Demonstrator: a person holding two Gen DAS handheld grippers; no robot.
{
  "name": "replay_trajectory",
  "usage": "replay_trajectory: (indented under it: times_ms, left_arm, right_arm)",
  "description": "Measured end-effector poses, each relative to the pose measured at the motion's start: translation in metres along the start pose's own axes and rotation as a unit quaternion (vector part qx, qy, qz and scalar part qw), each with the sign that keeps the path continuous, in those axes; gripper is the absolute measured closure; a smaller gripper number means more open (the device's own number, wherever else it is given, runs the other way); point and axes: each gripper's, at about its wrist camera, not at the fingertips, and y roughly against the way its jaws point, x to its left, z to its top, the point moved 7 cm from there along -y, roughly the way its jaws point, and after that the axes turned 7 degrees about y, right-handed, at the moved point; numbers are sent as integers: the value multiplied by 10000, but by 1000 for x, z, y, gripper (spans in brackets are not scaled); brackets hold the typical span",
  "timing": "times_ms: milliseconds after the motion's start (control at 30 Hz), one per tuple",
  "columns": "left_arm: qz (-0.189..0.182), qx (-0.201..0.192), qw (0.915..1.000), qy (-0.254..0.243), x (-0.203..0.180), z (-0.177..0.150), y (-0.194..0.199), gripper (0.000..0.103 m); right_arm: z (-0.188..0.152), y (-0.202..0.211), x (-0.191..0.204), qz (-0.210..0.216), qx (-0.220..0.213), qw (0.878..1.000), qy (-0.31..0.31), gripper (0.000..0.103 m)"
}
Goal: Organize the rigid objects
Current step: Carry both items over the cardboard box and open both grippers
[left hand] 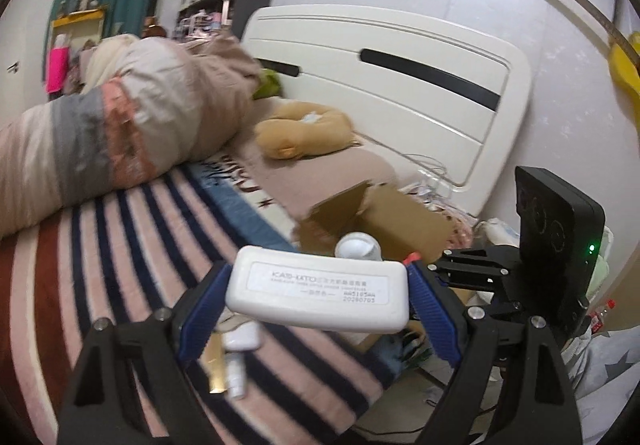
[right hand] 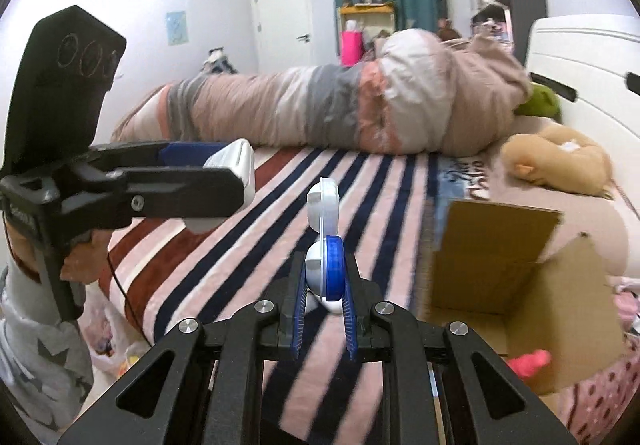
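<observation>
The printed label on the white rectangular plastic case point(left hand: 318, 291) is too blurred to read fully; the brown cardboard box point(right hand: 516, 301) hides its own floor.

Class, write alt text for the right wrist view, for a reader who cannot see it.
The right gripper clamps a blue-and-white case above a striped bed. At left, the left gripper holds a white box. An open cardboard box sits at right, with a rolled quilt behind.
</observation>
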Motion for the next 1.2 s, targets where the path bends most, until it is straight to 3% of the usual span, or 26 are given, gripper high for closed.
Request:
replay_trajectory:
  times_ms: [233, 533, 667, 833, 1000, 1200]
  left_arm:
    - [-146, 403, 9987, -279, -51, 9, -60, 17]
    - [-24, 1007, 9932, -582, -79, 15, -131, 17]
    - [77, 1187, 9909, -634, -74, 13, -151, 17]
    - [405, 1358, 9871, -746, -62, 7, -168, 17]
    - [270, 1214, 9894, -746, -63, 11, -162, 13]
    - [366, 1025, 9921, -631, -59, 20, -143, 13]
  right_arm:
    - [-22, 26, -81, -498, 208, 9981, -287, 91]
    - [-41, 6, -155, -664, 597, 9947, -508, 91]
    - [-43, -6, -164, -649, 739, 9940, -470, 91]
    - [-53, -14, -172, -719, 853, 9923, -546, 77]
    - [-54, -14, -174, -672, 832, 9925, -589, 77]
    - [-49, -4, -168, -735, 776, 9927, -557, 76]
